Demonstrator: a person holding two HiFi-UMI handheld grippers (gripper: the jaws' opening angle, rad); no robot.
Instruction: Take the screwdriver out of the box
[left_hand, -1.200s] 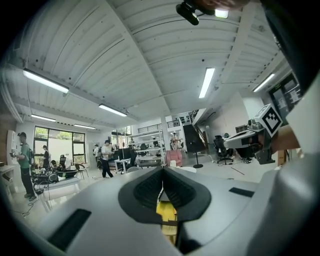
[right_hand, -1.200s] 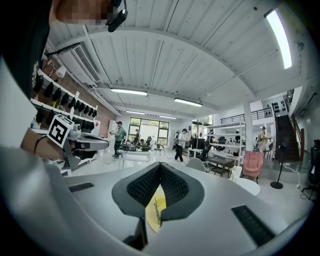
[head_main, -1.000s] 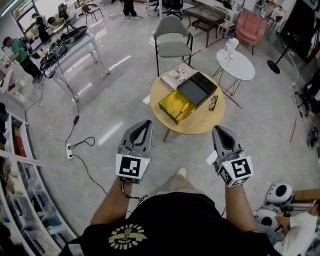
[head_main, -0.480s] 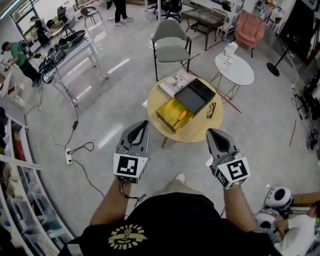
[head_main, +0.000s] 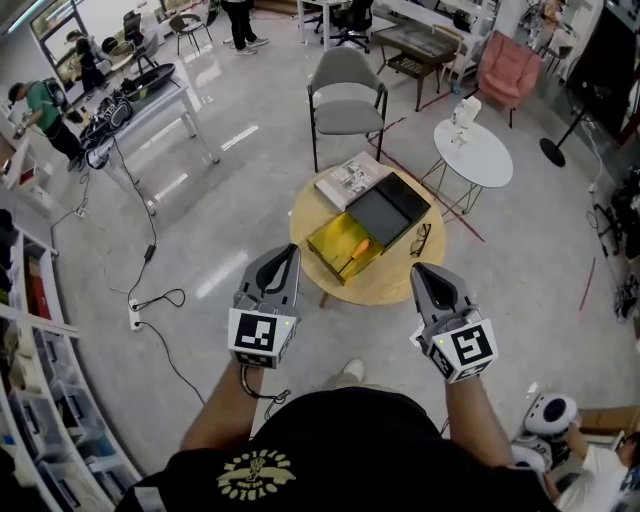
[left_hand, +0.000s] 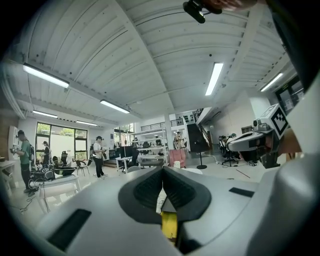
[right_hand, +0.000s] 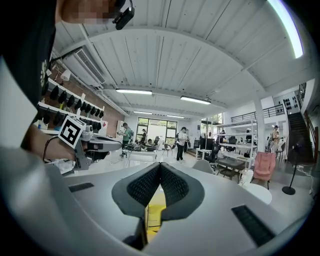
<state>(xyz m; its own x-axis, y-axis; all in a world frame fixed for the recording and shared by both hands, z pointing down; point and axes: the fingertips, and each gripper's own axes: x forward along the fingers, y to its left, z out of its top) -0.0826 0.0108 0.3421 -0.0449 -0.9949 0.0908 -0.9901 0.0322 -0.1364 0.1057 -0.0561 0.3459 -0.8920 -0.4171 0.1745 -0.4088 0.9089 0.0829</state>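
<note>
Round wooden desk stands on the floor just ahead of the person. On it is an open yellow box. The screwdriver, orange-handled, lies inside the box toward its right side, untouched. A dark lid sits against the far right edge of the box. A magazine lies at the desk's far edge and glasses at its right edge.

Left tongs are held level, short of the desk's near left rim, pads pressed together with nothing between them. Right tongs hang over the desk's near right rim, tilted slightly down, also closed and empty. Both are well apart from the box.

A grey chair stands beyond the desk, and a white side table to its far right.
</note>
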